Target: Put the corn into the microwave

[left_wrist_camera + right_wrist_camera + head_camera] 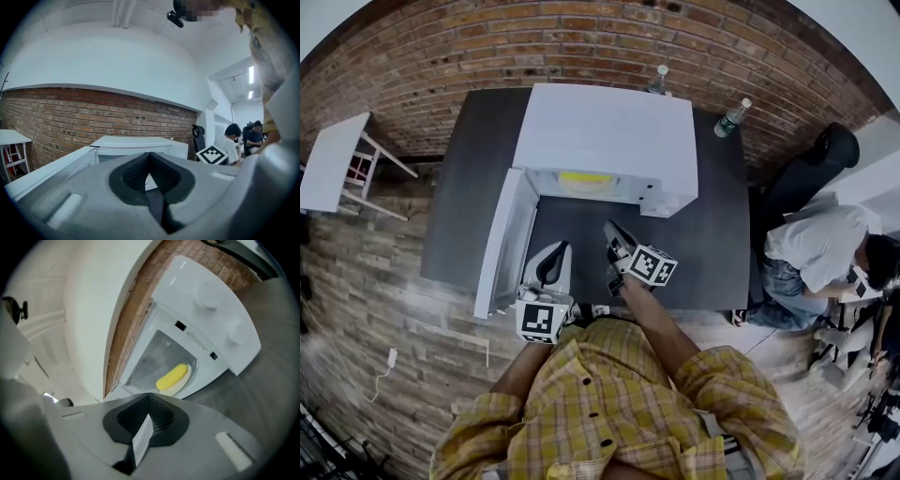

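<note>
The yellow corn [172,376] lies on a pale plate [182,384] inside the white microwave [609,131]; in the head view the corn [579,177] shows as a yellow strip in the opening. The microwave door [508,239] hangs open to the left. My right gripper [614,232] hovers in front of the opening, rolled to one side, shut and empty [151,399]. My left gripper [555,251] stands beside the door's free end, pointing level at the microwave [136,143], jaws together with nothing between them [150,157].
The microwave sits on a dark table [469,187] against a brick wall. Two bottles [659,80] [731,117] stand behind it. A small white table [333,159] is at the left. A person [825,248] sits at the right, with a black chair beyond.
</note>
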